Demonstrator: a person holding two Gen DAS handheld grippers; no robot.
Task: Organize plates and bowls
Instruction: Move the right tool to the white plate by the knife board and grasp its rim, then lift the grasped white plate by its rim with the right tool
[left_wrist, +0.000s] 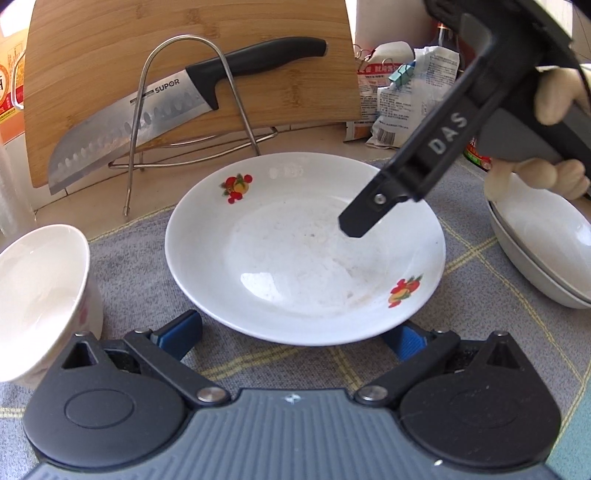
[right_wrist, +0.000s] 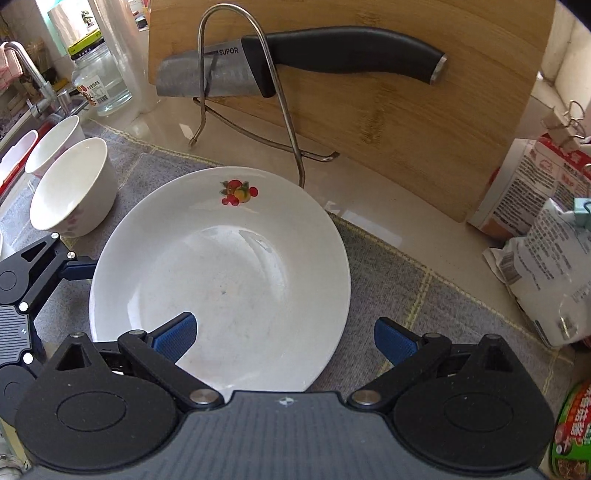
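A white plate (left_wrist: 303, 254) with red fruit decals lies on the grey checked mat (left_wrist: 140, 258). My left gripper (left_wrist: 293, 338) is open at the plate's near rim, which overlaps the tip of one blue finger. A gloved hand (left_wrist: 554, 96) holds the right gripper, and one of its black fingers (left_wrist: 364, 216) hangs over the plate. In the right wrist view the right gripper (right_wrist: 284, 339) is open astride the plate (right_wrist: 221, 280) rim, one pad over the inside and one outside. The left gripper (right_wrist: 33, 280) sits at the plate's left rim. Two white bowls (right_wrist: 74, 188) (right_wrist: 55, 147) stand to the left.
A bamboo cutting board (right_wrist: 406, 110) leans on a steel wire rack (right_wrist: 280, 92) holding a black-handled knife (right_wrist: 332, 48). Stacked white dishes (left_wrist: 546, 251) sit at the right. Food bags (right_wrist: 554, 266), a can (right_wrist: 572, 435), a glass jar (right_wrist: 96, 81) and a faucet (right_wrist: 33, 74) ring the mat.
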